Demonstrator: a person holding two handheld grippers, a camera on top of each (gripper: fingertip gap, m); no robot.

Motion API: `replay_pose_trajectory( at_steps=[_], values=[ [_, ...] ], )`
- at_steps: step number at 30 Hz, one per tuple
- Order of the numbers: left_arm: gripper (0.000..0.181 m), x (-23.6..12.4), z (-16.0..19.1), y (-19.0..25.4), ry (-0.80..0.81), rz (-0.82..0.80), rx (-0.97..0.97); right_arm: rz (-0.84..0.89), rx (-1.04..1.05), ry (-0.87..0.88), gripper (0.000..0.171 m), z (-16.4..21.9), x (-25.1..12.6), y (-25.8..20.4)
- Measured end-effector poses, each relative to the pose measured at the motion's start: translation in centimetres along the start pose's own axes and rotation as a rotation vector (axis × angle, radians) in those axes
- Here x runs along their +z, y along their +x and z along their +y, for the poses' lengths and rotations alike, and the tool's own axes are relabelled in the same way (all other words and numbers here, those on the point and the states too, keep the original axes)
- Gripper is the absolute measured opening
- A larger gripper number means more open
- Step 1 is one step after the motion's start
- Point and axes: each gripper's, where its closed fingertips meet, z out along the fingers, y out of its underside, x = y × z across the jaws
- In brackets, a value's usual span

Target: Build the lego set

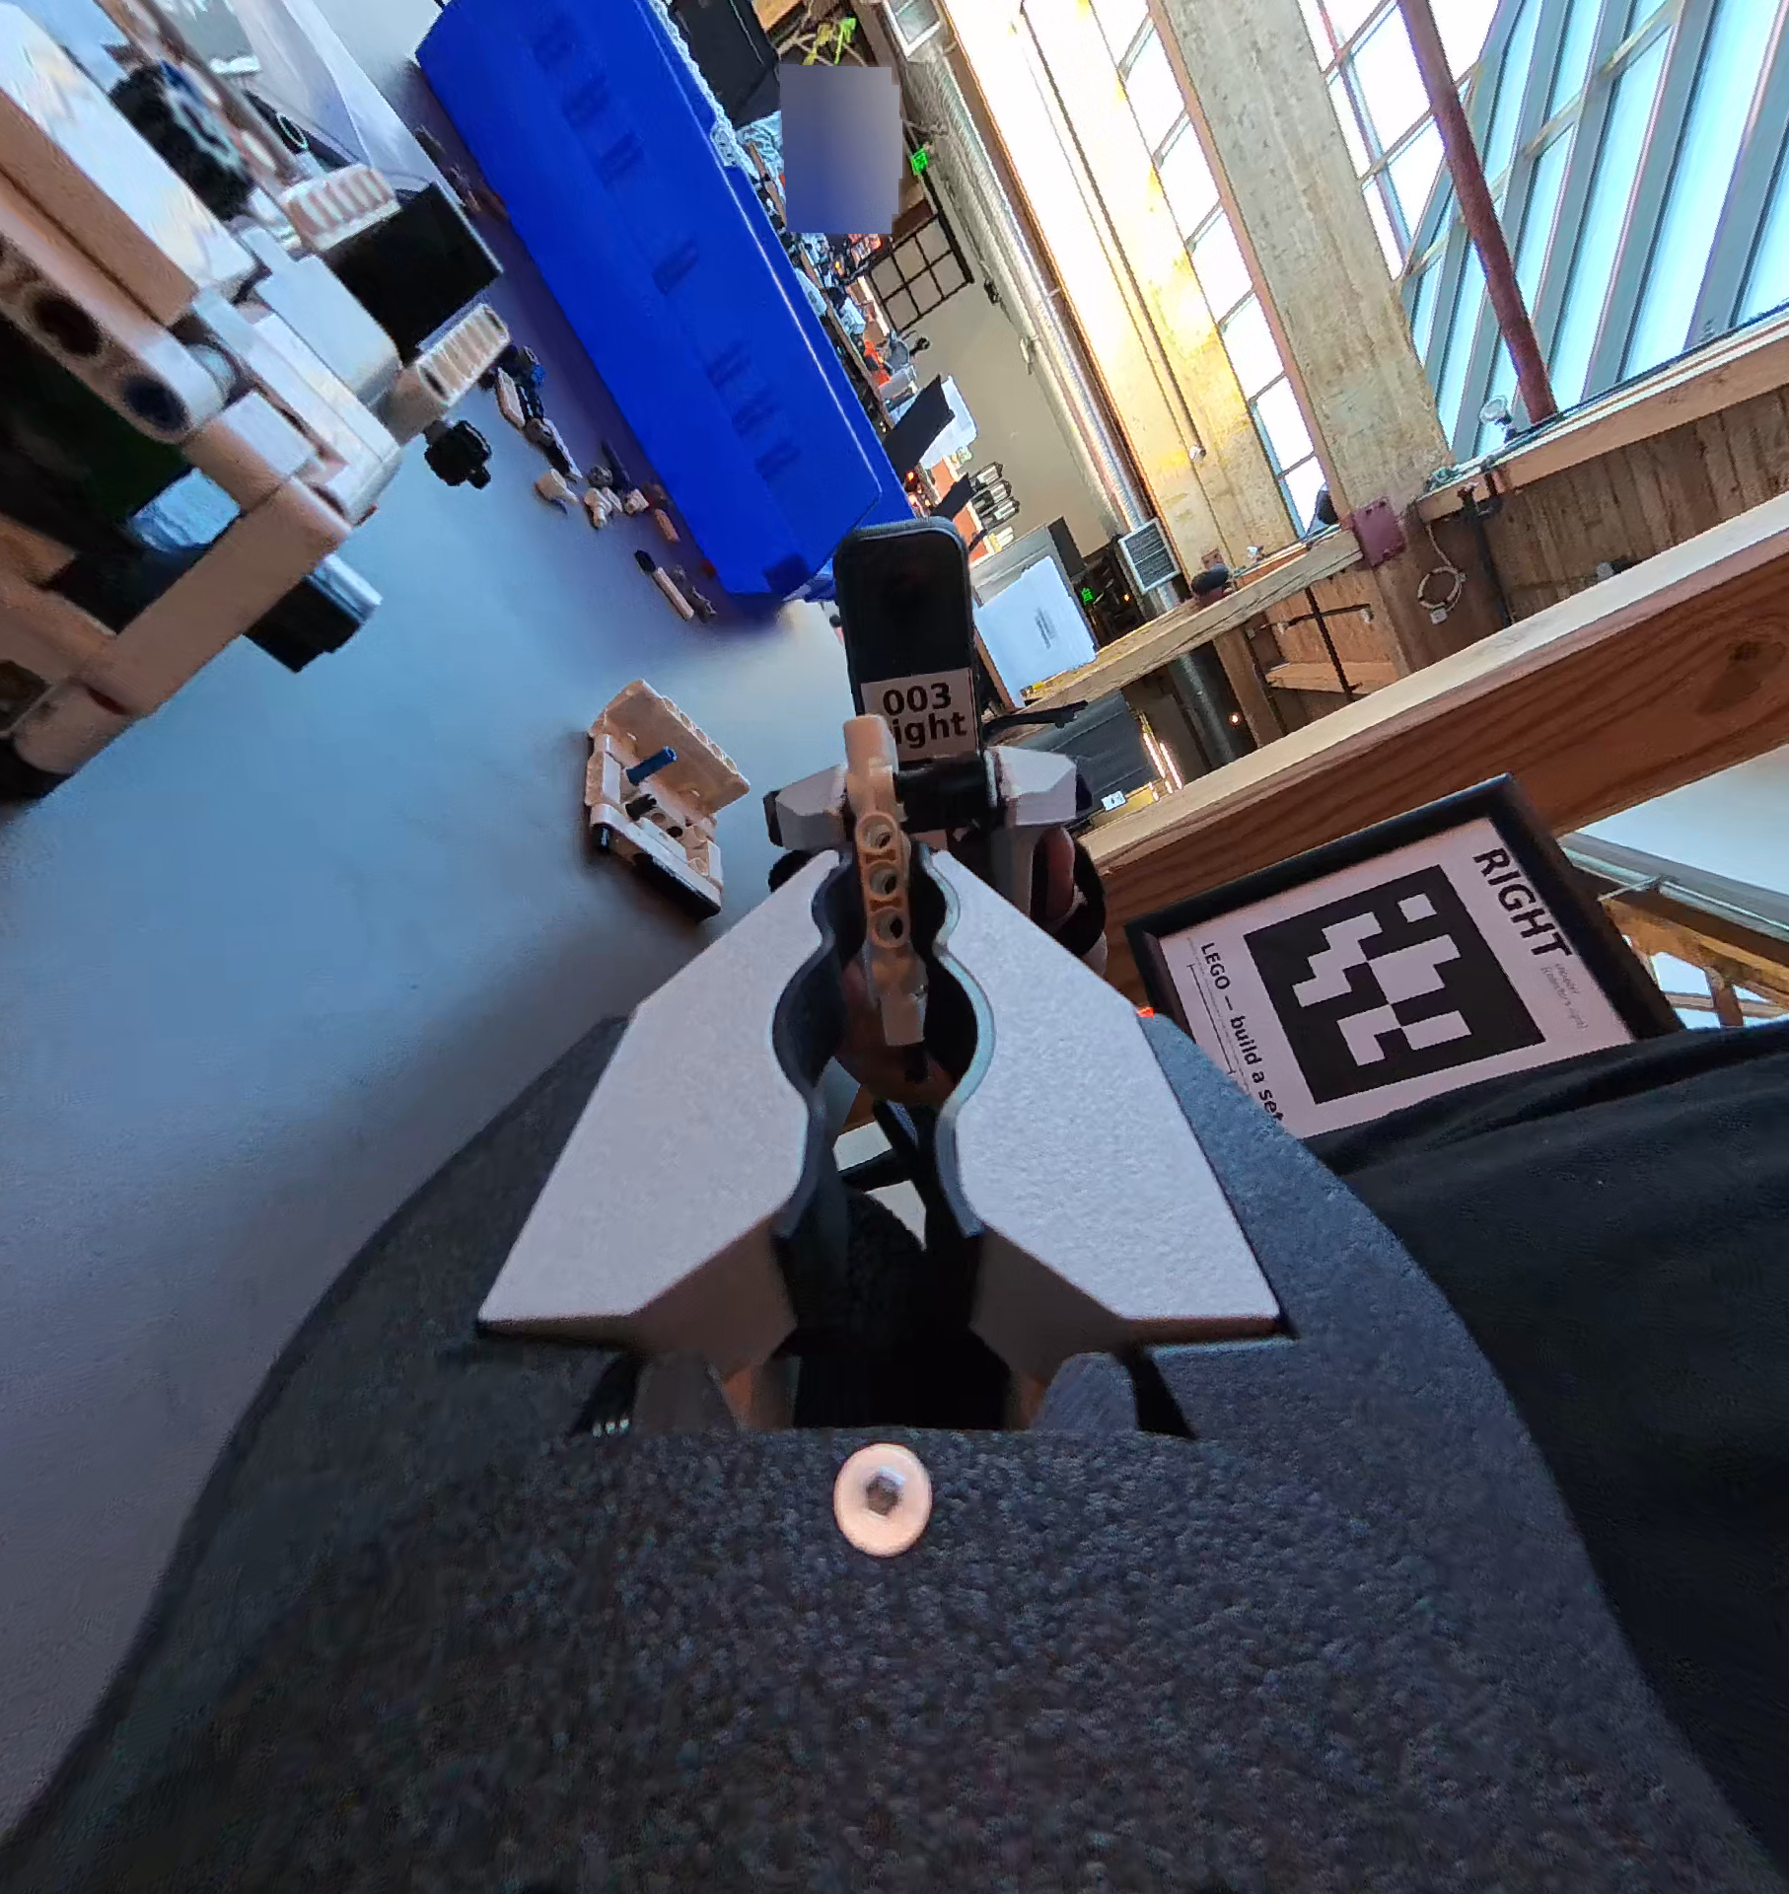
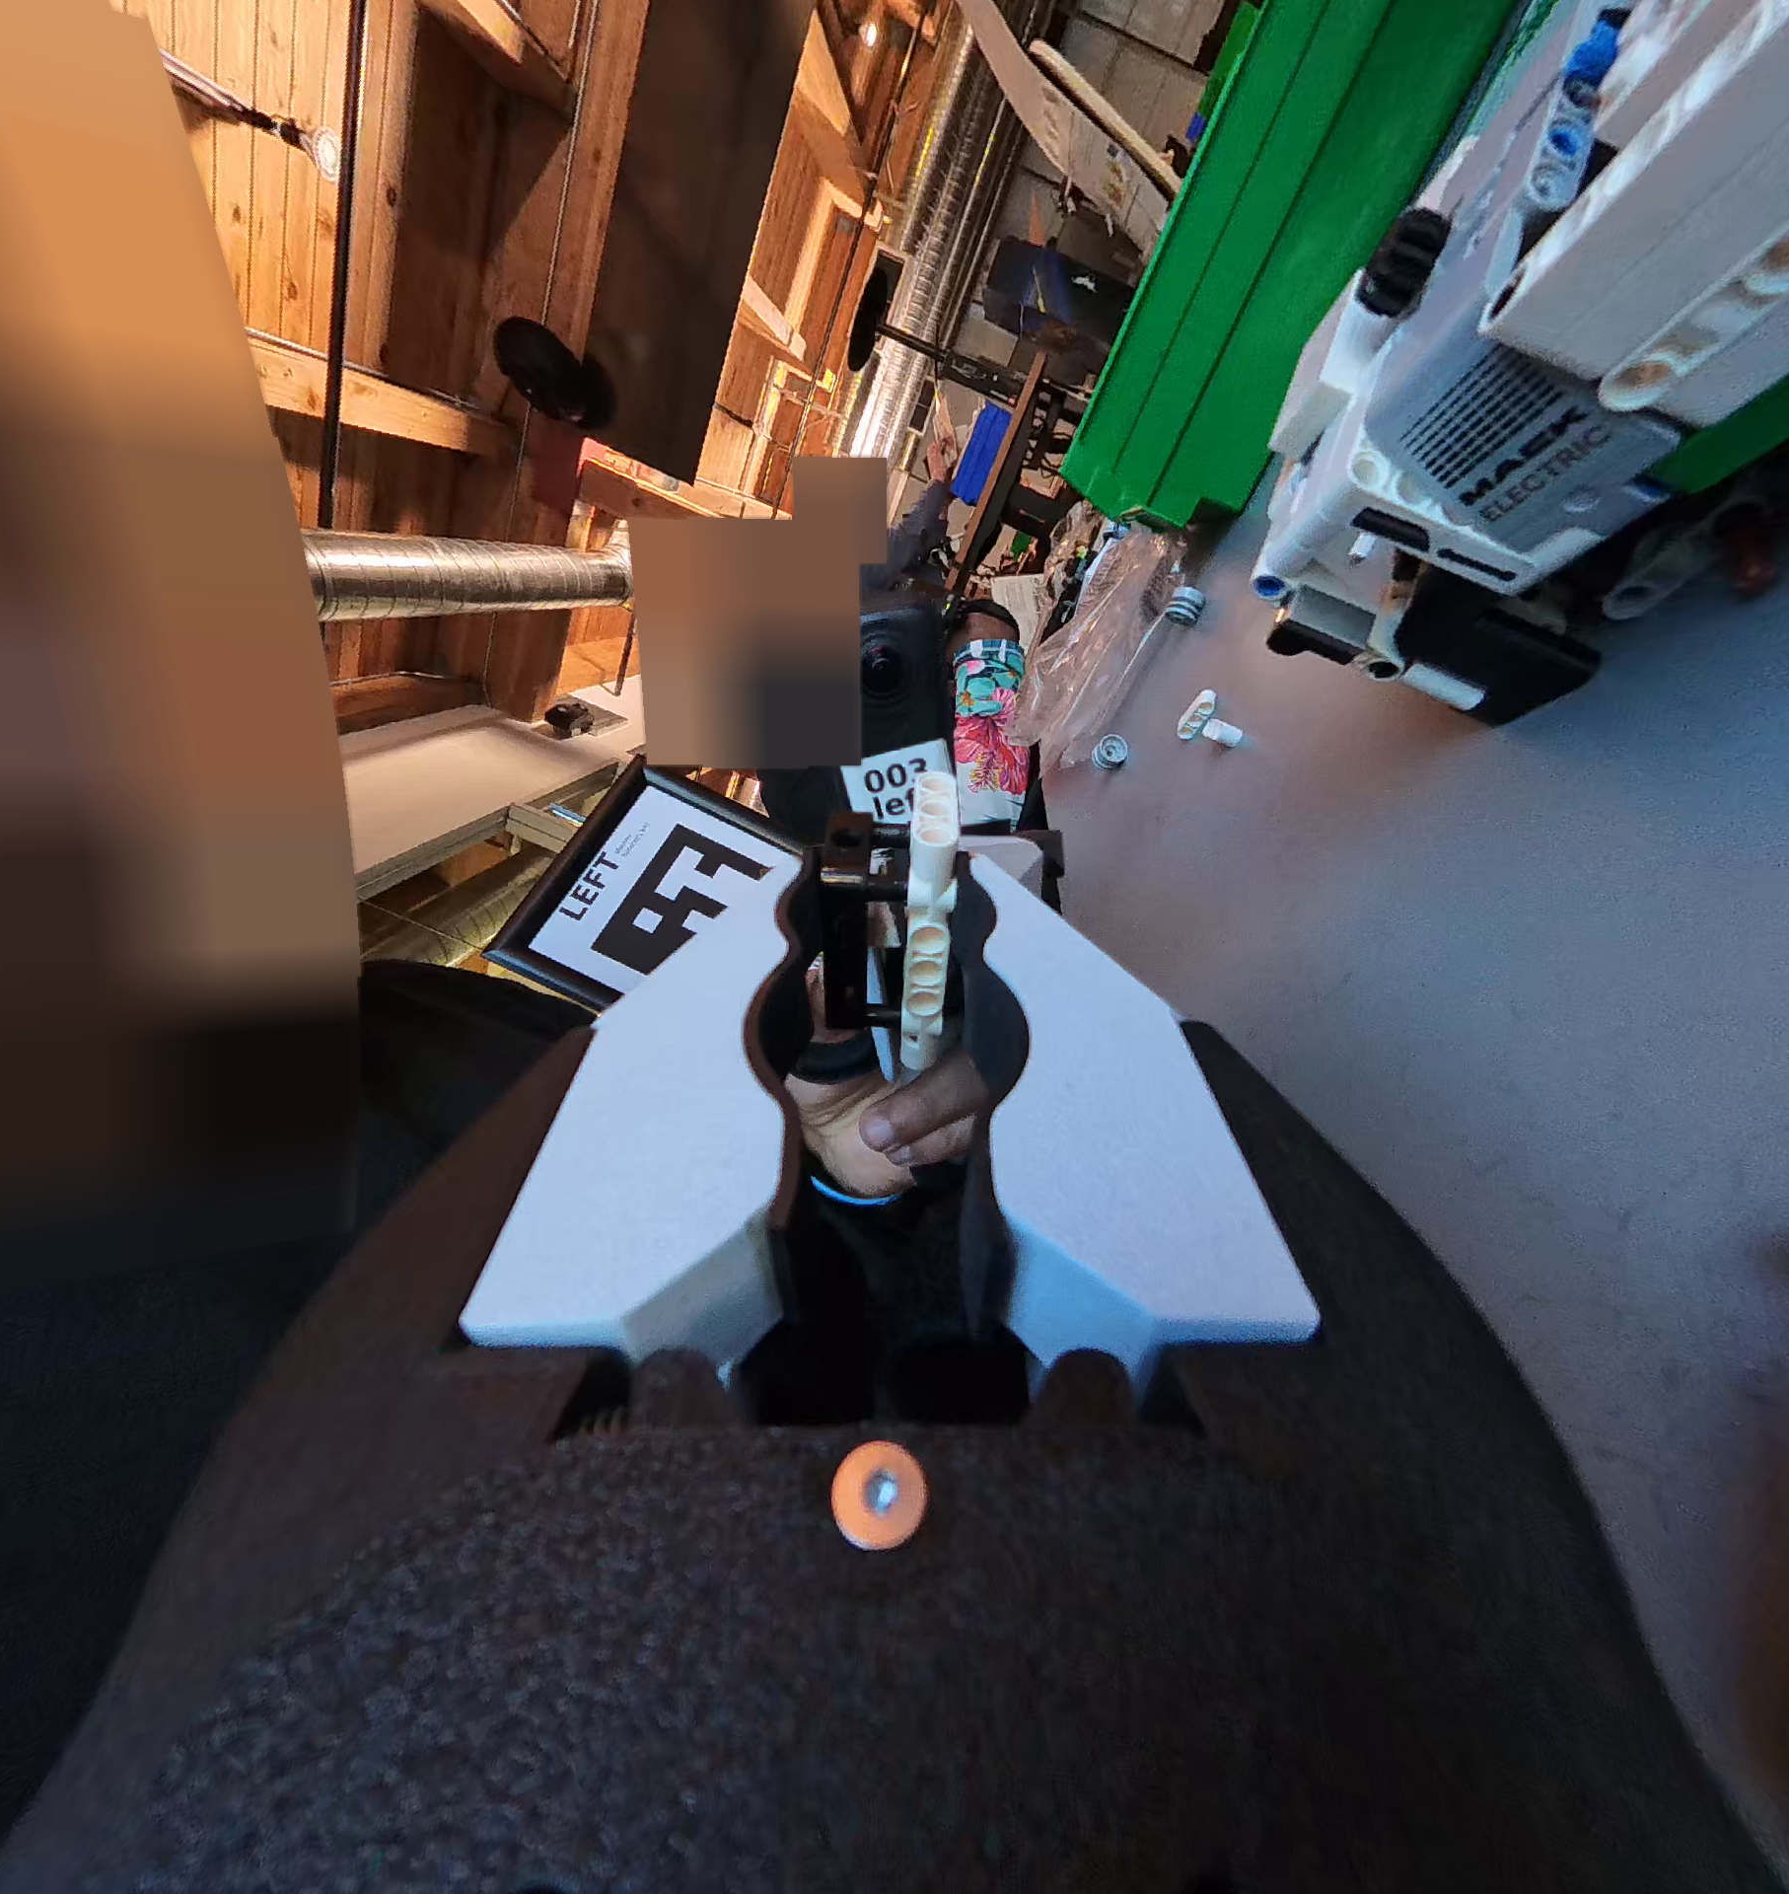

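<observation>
In the left wrist view my left gripper (image 1: 885, 881) is shut on a white holed lego beam (image 1: 882, 902), held upright above the grey table (image 1: 255, 1025). Just beyond it, my right gripper (image 1: 921, 805) faces mine and grips a black piece (image 1: 937, 787) joined to the beam's top. In the right wrist view my right gripper (image 2: 882, 902) is shut on that black piece (image 2: 841, 922), which is pinned beside the white beam (image 2: 928, 922). The left gripper and the hand (image 2: 890, 1117) holding it show behind.
A large white lego truck model (image 1: 101, 430) (image 2: 1485, 410) stands on the table. A small white sub-assembly (image 1: 665, 810) and loose pieces (image 1: 583, 482) lie by a blue bin (image 1: 665, 256). A green bin (image 2: 1229, 256), plastic bag (image 2: 1095, 635) and small parts (image 2: 1208, 717) show in the right wrist view. Only a small space, under 4 cm, lies between the two pairs of fingers.
</observation>
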Motion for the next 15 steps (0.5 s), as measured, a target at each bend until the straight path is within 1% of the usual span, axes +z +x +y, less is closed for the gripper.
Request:
replay_pose_trajectory(
  at_steps=[5,9,11,15],
  values=[
    [0.008,0.0,-0.2,0.3,0.026,-0.051,0.066,-0.031,0.028,0.028,0.024,-0.2,0.0,-0.4],
    [0.008,0.0,-0.1,-0.1,0.038,-0.058,0.057,-0.004,0.041,0.036,0.024,-0.1,0.1,0.0],
    [0.007,-0.2,-0.2,-0.3,0.047,-0.021,-0.012,0.009,0.031,0.033,0.024,-0.2,0.3,0.3],
    [0.006,-0.8,-0.2,-0.8,0.084,0.080,-0.218,0.114,0.004,-0.058,0.025,0.2,0.9,1.2]
  ],
)
